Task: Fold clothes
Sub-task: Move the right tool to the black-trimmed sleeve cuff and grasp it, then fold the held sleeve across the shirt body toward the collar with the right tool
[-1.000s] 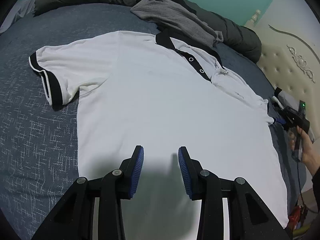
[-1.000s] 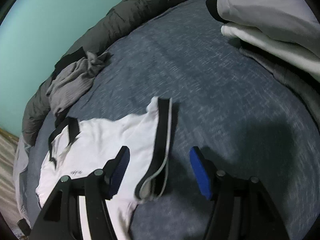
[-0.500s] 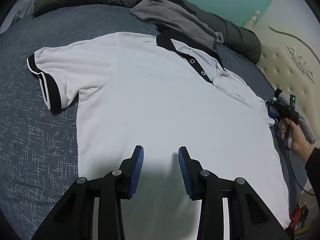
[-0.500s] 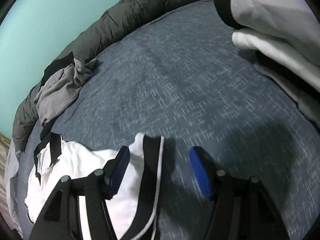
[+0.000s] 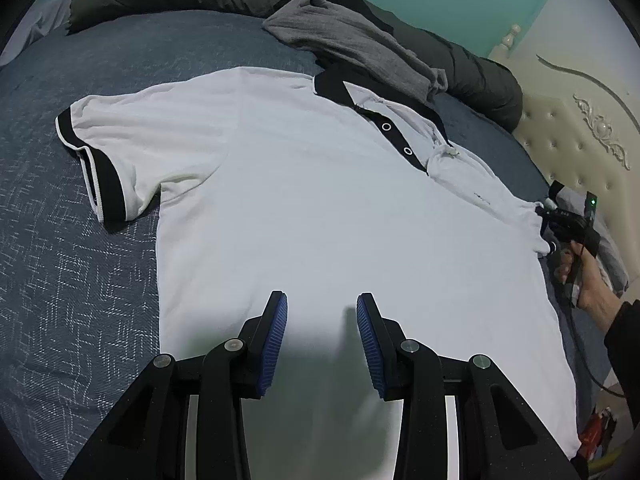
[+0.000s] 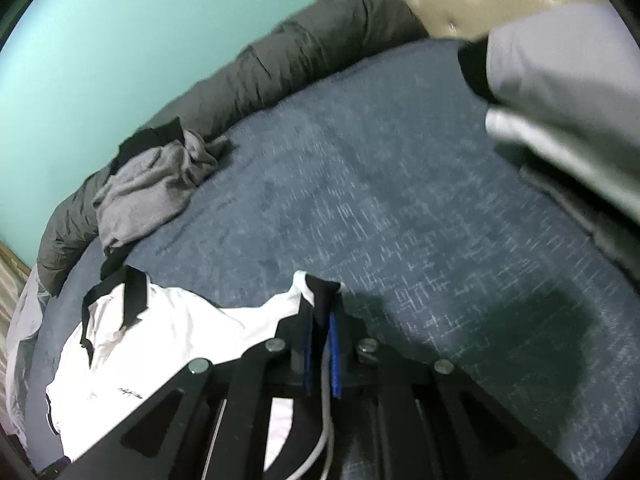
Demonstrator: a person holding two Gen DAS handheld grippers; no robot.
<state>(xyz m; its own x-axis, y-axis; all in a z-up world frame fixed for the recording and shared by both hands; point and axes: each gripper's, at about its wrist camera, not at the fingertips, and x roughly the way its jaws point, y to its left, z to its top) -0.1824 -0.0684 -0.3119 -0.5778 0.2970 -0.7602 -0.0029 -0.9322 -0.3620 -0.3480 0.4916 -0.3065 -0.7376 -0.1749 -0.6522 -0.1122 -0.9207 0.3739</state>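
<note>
Polo shirt (image 5: 320,208), white with black collar and cuffs, lies spread front-up on the blue bedspread (image 5: 60,280). Left gripper (image 5: 322,332) hovers over the shirt's lower hem, jaws released and apart. Right gripper (image 6: 321,344) is clenched on the shirt's black-banded sleeve cuff (image 6: 320,296). Grey garment (image 5: 352,36) lies beyond the shirt's collar.

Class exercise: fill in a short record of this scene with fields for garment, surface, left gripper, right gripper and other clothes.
garment: white polo shirt, black collar and cuffs, spread flat face up
surface: blue-grey bed cover
left gripper: open, above the shirt's lower body
right gripper: shut on the black sleeve cuff
other clothes: crumpled grey garment beyond the collar
</note>
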